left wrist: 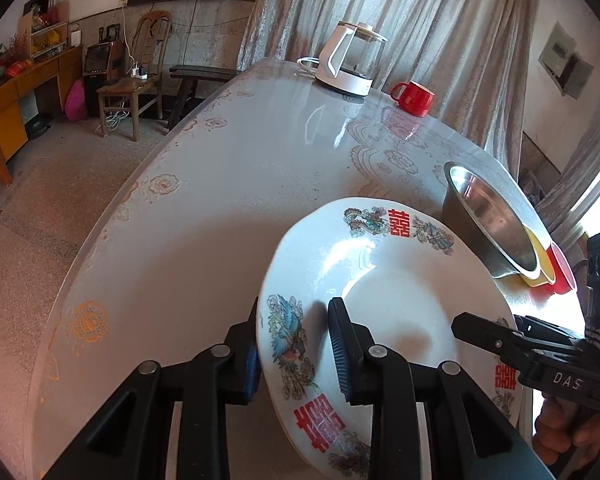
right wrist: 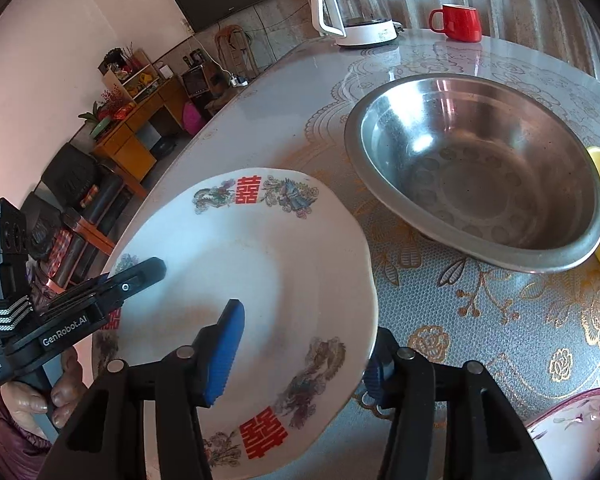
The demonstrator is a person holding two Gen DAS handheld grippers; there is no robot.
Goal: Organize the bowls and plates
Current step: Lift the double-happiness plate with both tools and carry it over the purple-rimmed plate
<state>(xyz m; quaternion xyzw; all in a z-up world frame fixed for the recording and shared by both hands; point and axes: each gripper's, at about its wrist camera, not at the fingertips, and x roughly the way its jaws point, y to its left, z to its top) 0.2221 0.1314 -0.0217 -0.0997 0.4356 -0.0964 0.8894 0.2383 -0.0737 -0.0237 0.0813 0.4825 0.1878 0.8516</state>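
Left wrist view shows the left gripper (left wrist: 294, 354) straddling one rim of the white decorated plate (left wrist: 400, 292), while the right gripper (right wrist: 304, 354) brackets the opposite rim, probably sharing its weight. Both jaws look closed on it, held tilted beside the steel basin (right wrist: 480, 168).

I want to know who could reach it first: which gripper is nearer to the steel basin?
Right. The right gripper holds the plate on the side facing the steel basin. The left gripper grips the plate's opposite rim, farther from it.
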